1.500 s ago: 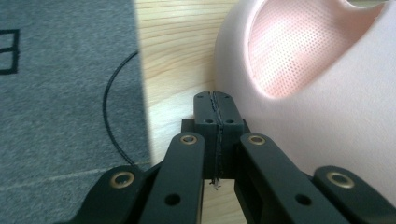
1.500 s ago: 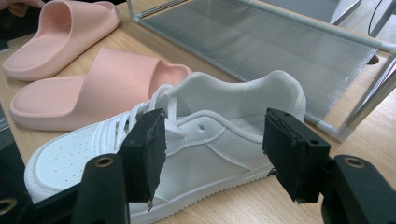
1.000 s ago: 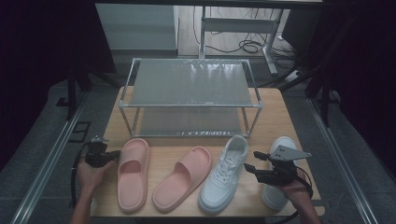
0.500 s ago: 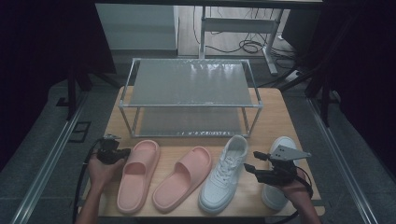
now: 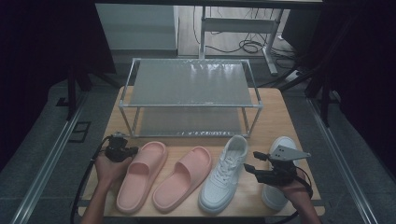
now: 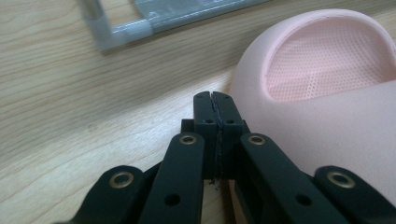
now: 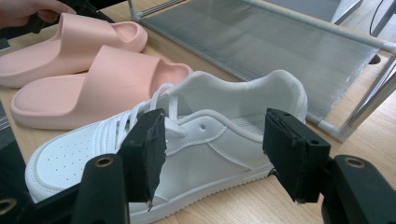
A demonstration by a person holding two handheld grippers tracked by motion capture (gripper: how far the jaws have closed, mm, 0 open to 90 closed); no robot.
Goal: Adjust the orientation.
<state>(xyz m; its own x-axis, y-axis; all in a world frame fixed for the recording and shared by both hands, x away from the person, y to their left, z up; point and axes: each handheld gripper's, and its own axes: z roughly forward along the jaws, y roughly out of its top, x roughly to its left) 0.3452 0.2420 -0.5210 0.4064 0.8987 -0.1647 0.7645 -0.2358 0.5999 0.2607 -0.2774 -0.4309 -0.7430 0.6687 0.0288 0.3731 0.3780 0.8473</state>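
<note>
Two pink slippers lie side by side on the wooden table (image 5: 271,116), the left one (image 5: 140,175) beside the right one (image 5: 182,177). A white sneaker (image 5: 224,172) lies to their right. My left gripper (image 5: 133,150) is shut with nothing in it, its tips right beside the left slipper's (image 6: 327,93) toe end. My right gripper (image 5: 251,162) stands open, level with the sneaker's (image 7: 219,121) side and a little short of it. A second white sneaker (image 5: 280,144) lies partly under my right hand.
A two-tier metal shoe rack (image 5: 191,84) stands at the back of the table, its shelves bare. Its lower frame corner (image 6: 126,32) is just beyond my left gripper. Cables trail from both grippers over the table's front edge.
My left hand has moved right, bringing its shut gripper up to the left slipper's toe. The right hand and the shoes have stayed put.
</note>
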